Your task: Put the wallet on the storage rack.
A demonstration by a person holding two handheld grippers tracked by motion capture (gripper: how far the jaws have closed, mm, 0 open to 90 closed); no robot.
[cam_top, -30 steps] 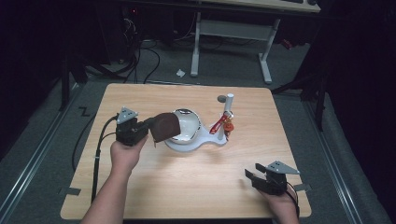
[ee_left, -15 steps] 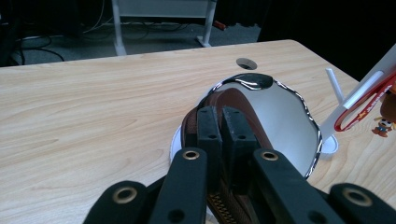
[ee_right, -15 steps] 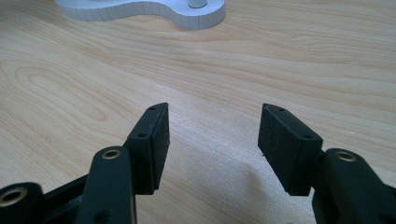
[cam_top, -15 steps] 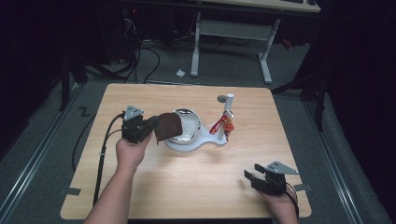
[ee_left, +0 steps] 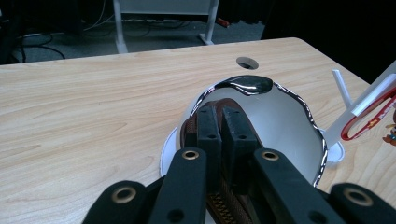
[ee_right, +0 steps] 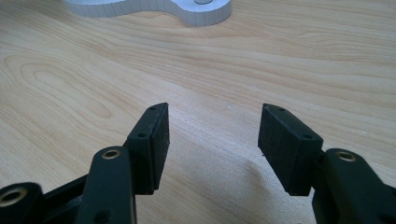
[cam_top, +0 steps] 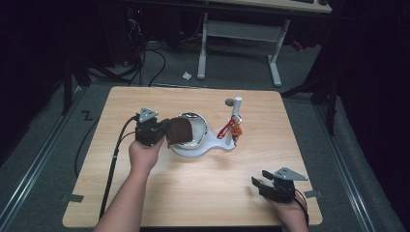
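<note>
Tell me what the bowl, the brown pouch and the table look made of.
Bowl: likely polished metal, mirror-bright rim. Brown pouch, clamped in the left gripper: probably leather or fabric, matte, with a zipper at its edge. Table: wood or wood-look laminate, pale grain, smooth.

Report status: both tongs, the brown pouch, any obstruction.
Left tongs shut on brown zippered pouch, at shiny metal bowl on white base. Right tongs open, nothing between them, over bare wooden table. No obstruction seen.

Left gripper (cam_top: 162, 133) reaches out mid-table on an extended forearm, jaws clamped tight together. Right gripper (cam_top: 261, 184) rests low at the near right edge, jaws held wide apart, nothing between.
</note>
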